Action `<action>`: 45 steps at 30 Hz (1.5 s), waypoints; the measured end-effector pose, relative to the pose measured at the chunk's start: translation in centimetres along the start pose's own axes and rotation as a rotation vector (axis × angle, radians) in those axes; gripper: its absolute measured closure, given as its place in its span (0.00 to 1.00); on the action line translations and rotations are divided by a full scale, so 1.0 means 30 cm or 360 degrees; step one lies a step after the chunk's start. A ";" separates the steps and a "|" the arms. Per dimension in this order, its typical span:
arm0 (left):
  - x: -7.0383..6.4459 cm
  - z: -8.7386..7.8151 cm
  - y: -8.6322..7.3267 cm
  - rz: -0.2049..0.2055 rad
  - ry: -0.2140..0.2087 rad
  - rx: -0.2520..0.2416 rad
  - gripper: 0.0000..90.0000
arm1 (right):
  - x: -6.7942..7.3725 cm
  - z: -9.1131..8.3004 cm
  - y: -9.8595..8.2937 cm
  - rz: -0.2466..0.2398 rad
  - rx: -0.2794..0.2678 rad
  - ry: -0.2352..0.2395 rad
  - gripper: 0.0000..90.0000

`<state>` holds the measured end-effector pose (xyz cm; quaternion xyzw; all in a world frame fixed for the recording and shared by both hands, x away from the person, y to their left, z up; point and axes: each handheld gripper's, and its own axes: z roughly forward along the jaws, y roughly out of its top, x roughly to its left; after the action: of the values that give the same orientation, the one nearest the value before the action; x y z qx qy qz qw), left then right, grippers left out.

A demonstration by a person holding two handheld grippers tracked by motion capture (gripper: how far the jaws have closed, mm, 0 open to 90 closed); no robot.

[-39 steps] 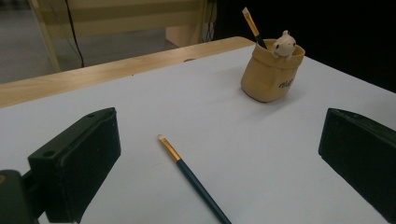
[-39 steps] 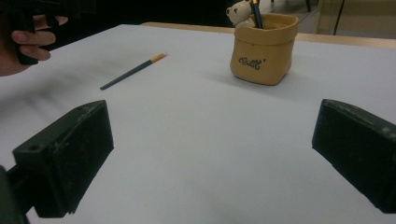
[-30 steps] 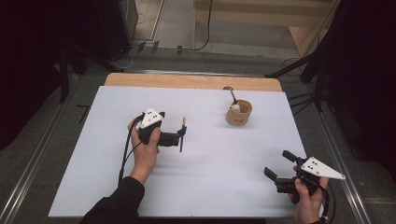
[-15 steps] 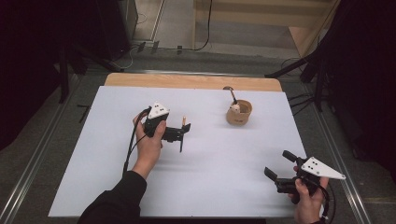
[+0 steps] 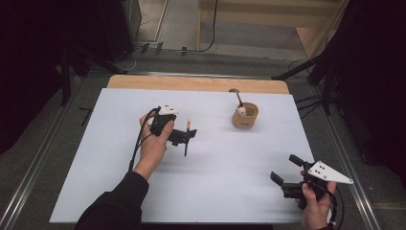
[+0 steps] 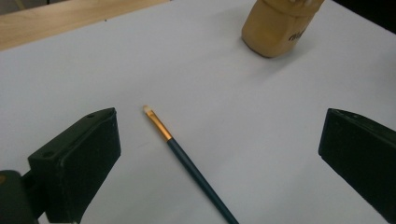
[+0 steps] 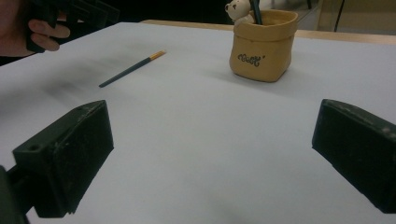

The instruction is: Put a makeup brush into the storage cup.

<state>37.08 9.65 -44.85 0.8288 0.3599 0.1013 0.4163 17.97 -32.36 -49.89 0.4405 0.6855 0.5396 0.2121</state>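
A thin dark-handled paintbrush with a gold ferrule lies flat on the white table. My left gripper hovers right over it, open. In the left gripper view the paintbrush lies on the table between the wide-apart jaws of the left gripper, touching neither. A tan pen cup with a small bear figure stands further right and holds another brush. My right gripper rests near the front right corner, open and holding nothing. In the right gripper view, the right gripper faces the pen cup and paintbrush.
A bare wooden strip runs along the table's far edge. Beyond it and at both sides are dark stands and cables on the floor. A person's hand holding the left gripper sits at the top left of the right gripper view.
My left gripper has moved right, closing in over the paintbrush. The paintbrush, the cup and the right gripper have stayed where they were.
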 end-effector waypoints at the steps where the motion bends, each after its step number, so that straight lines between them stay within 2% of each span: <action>1: 0.001 0.002 0.000 -0.0001 0.0002 0.0013 0.00 | 0.000 0.000 0.000 -0.0001 0.0000 -0.0001 0.00; 14: 0.007 0.027 0.010 0.0019 -0.0019 0.0208 0.00 | -0.001 0.004 -0.001 -0.0001 0.0008 0.0002 0.00; 20: 0.005 0.049 0.015 0.0034 -0.0009 0.0329 0.00 | 0.000 0.005 -0.001 -0.0002 0.0013 0.0005 0.00; 25: 0.004 0.062 0.019 0.0031 -0.0006 0.0397 0.00 | -0.002 0.006 -0.002 0.0002 0.0015 0.0002 0.00; 28: 0.004 0.076 0.019 0.0028 -0.0036 0.0442 0.01 | -0.003 0.006 -0.003 0.0002 0.0016 0.0001 0.00; 30: 0.002 0.087 0.018 0.0033 -0.0028 0.0473 0.01 | -0.003 0.007 -0.003 0.0003 0.0020 0.0003 0.00; 32: -0.001 0.098 0.017 0.0021 0.0021 0.0482 0.10 | -0.002 0.007 -0.004 0.0007 0.0019 0.0002 0.00; 34: -0.003 0.106 0.015 0.0020 0.0048 0.0495 0.14 | -0.001 0.007 -0.003 0.0006 0.0018 0.0003 0.00; 37: -0.007 0.117 0.014 0.0050 0.0094 0.0533 0.15 | -0.001 0.006 -0.003 0.0001 0.0018 0.0004 0.00; 41: -0.010 0.129 0.012 0.0065 0.0107 0.0571 0.17 | 0.000 0.003 -0.002 0.0000 0.0005 -0.0002 0.00; 45: -0.009 0.139 0.013 0.0038 0.0135 0.0587 0.22 | 0.000 0.002 -0.002 -0.0005 0.0003 -0.0005 0.00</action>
<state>39.03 6.73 -47.17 0.8903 0.3797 0.0732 0.2404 18.00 -32.33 -49.96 0.4405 0.6862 0.5380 0.2136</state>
